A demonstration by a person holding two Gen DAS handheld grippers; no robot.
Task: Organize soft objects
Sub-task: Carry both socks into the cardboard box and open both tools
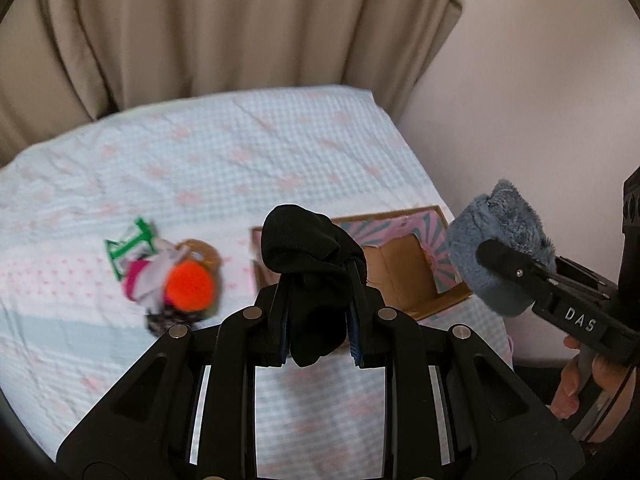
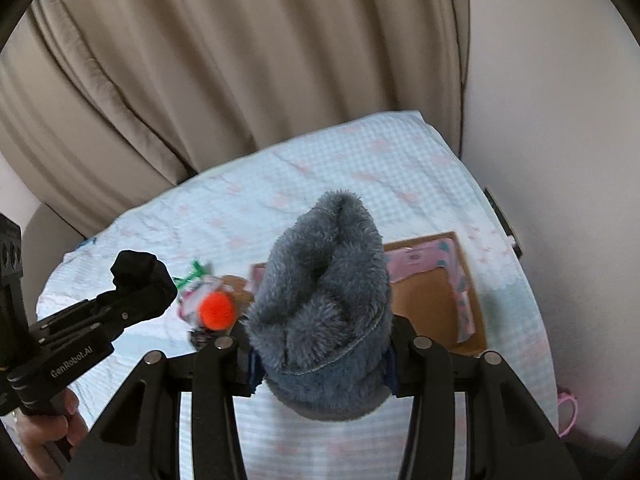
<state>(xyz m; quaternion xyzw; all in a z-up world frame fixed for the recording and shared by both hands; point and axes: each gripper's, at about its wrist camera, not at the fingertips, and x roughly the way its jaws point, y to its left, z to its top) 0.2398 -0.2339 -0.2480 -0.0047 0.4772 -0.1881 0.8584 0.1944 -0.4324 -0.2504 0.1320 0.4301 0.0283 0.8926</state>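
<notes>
My left gripper [image 1: 318,280] is shut on a black sock [image 1: 312,252] and holds it above the bed, in front of an open cardboard box [image 1: 400,276]. It also shows in the right wrist view [image 2: 136,284]. My right gripper [image 2: 320,332] is shut on a fuzzy grey-blue sock [image 2: 328,304], held above the bed near the box [image 2: 432,304]. That sock also shows in the left wrist view [image 1: 500,240], to the right of the box. A small pile of soft things with an orange pom-pom [image 1: 188,286] lies left of the box.
The bed [image 1: 240,152] has a pale blue checked sheet with pink marks. Beige curtains [image 1: 200,28] hang behind it and a wall [image 1: 540,100] runs along its right side. A green-and-white item [image 1: 128,244] lies by the pile. The box has pink patterned flaps [image 2: 424,260].
</notes>
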